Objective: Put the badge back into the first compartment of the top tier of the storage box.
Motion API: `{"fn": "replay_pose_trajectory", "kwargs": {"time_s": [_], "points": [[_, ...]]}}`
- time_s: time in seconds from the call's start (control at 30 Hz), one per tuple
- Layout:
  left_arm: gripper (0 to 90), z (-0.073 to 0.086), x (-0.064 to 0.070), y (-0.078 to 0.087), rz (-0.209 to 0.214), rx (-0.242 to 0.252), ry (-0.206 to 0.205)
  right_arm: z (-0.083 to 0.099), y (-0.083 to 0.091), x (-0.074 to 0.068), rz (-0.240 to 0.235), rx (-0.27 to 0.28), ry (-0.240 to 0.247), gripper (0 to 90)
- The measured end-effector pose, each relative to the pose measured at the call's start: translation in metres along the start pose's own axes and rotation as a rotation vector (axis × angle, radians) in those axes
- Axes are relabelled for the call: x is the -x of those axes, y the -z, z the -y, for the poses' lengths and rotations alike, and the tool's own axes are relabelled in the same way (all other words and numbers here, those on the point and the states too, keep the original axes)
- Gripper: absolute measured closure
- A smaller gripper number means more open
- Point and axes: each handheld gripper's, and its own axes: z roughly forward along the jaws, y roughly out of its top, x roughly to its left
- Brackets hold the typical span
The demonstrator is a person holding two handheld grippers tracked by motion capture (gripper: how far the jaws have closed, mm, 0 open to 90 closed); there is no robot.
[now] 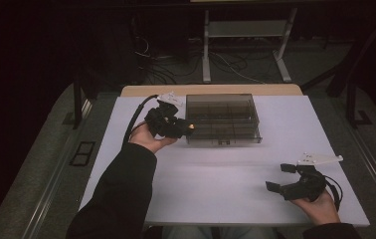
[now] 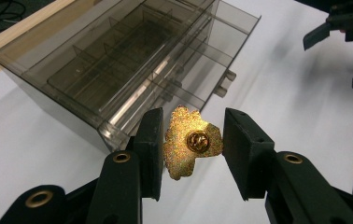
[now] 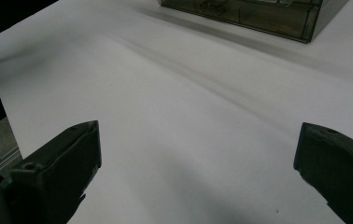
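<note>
Gold glittery metal pin badge point(image 2: 191, 145), irregular lobed outline, held between the two black jaws of the left gripper point(image 2: 191, 154). Its back faces the left gripper camera: a round brass clutch sits at centre, pointing back along the jaws toward the hand. Long axis runs roughly along the jaws, narrow lobe at the near end, broader lobed end toward the box. The left jaw presses on one edge and the right jaw meets the opposite edge, so the claw is narrowed around the badge. In the high view the badge shows as a small gold glint point(image 1: 191, 127) at the tip of the left gripper point(image 1: 183, 128), raised above the table, just beside the left front corner of the box.

Smoky transparent plastic organiser box point(image 1: 222, 119) with inner dividers and shallow drawers, sitting toward the far middle of the white tabletop point(image 1: 216, 174). Its long axis runs left to right; small pull tabs mark the near face.

Right gripper point(image 1: 278, 177) at the near right of the table, well apart from box and badge, held in the person's right hand point(image 1: 320, 206). Its jaws are spread wide with only bare table between them.

Left hand point(image 1: 148, 139) cradles the left gripper from below; dark sleeve point(image 1: 121, 194) enters from the near edge.
</note>
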Motion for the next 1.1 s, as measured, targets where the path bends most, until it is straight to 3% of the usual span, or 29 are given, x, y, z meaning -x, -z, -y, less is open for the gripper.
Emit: {"fn": "replay_pose_trajectory", "kwargs": {"time_s": [0.3,0.7,1.1], "points": [[58.5,-0.003,-0.008,-0.016,-0.002,0.000,0.006,0.000,0.000,0.001,0.003,0.001,0.006,0.1],[58.5,0.001,-0.025,-0.035,-0.012,0.019,0.053,0.000,0.000,0.002,0.002,0.000,0.006,0.2],[58.5,0.012,-0.035,-0.051,0.012,0.043,0.096,0.001,0.001,0.002,0.001,-0.003,0.000,0.2]]}}
